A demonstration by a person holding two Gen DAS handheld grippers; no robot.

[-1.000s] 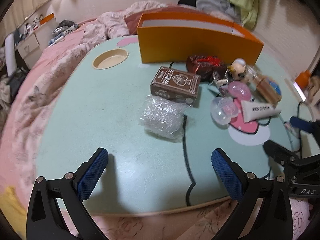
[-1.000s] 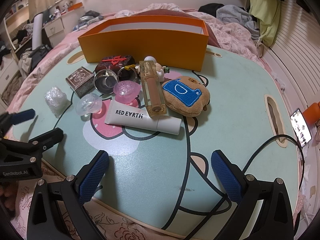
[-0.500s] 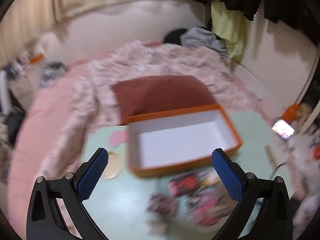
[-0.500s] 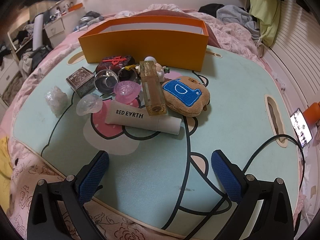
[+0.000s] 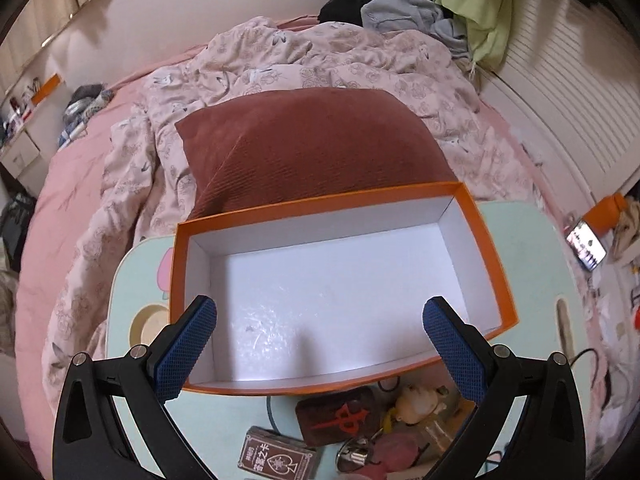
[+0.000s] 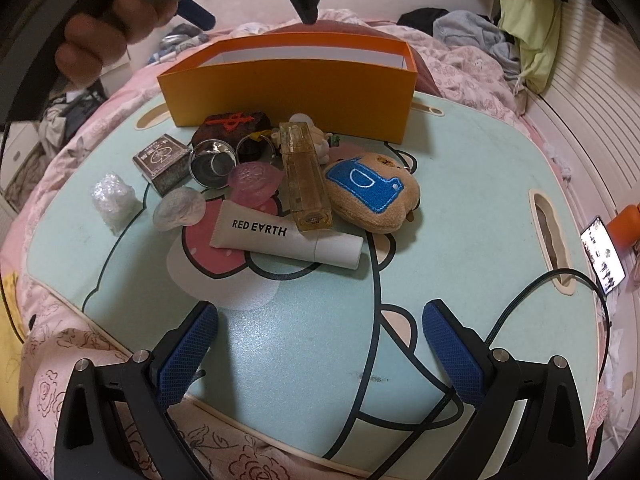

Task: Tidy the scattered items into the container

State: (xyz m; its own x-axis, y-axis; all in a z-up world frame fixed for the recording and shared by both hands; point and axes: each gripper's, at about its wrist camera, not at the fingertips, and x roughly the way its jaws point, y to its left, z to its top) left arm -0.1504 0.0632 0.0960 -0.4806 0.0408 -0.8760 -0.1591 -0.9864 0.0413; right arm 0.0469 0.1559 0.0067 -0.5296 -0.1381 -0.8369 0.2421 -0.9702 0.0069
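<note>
We hold the left claw high over the orange box, jaws spread wide, gripping nothing. Right claw sits low at the tabletop near edge, equally wide, nothing held. Box interior bare. In front of it: one RED EARTH tube, one amber bottle, one plush pouch, one card box.

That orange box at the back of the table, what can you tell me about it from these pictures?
The orange box is a rectangular, open-topped container, seemingly cardboard, orange outside and along the rim, plain white inside. It stands upright on the far part of the pale green table with nothing in it; its floor looks slightly glossy. A reddish-brown cushion lies just behind it. The scattered items sit in front, and the dark block with a red character lies right at its front wall. The left gripper hovers open above it.
</note>
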